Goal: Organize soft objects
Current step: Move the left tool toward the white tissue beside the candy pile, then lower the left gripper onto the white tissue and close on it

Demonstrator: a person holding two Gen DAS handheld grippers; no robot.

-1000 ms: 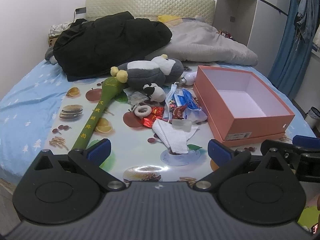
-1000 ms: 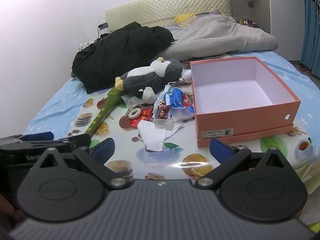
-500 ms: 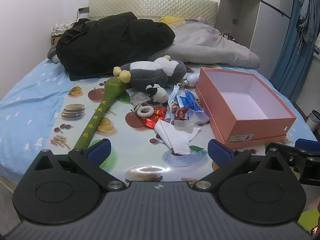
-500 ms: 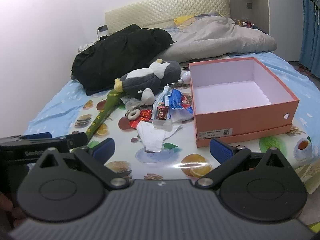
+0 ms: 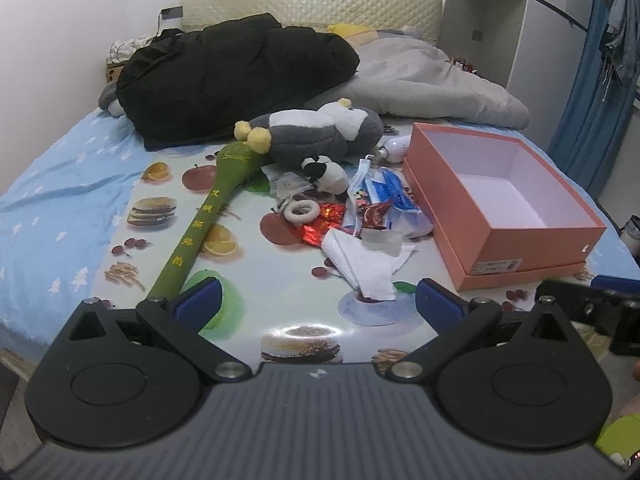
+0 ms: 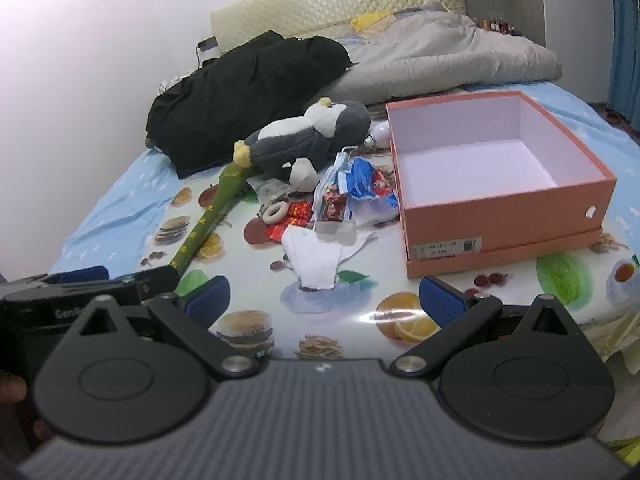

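In the left wrist view, the left hand-held gripper (image 5: 316,304) is seen with its jaws spread wide and nothing between them, low over the near edge of the printed mat (image 5: 168,184) that is laid on the bed. The soft things are gathered in the middle of the mat: a grey plush toy (image 5: 320,132) lies on its side at the far end, a long green plush stick (image 5: 204,224) runs from it toward the gripper, and a folded white cloth (image 5: 360,268) lies nearest, among wrappers and a face mask (image 5: 360,184). To the right an open pink box (image 5: 532,236) is placed, empty. Probably it is set there as the container for the soft objects, close beside the pile so that each carry is short.

In the right wrist view, the right hand-held gripper (image 6: 324,298) is also held wide and empty, well back from the pile. The pink box (image 6: 504,216) is seen almost directly ahead, the white cloth (image 6: 316,258) a little to the left, and the grey plush toy (image 6: 304,140) behind it. The left hand-held gripper (image 6: 76,280) appears at the left edge. No object is touched yet — sorting seems to be only at its beginning.
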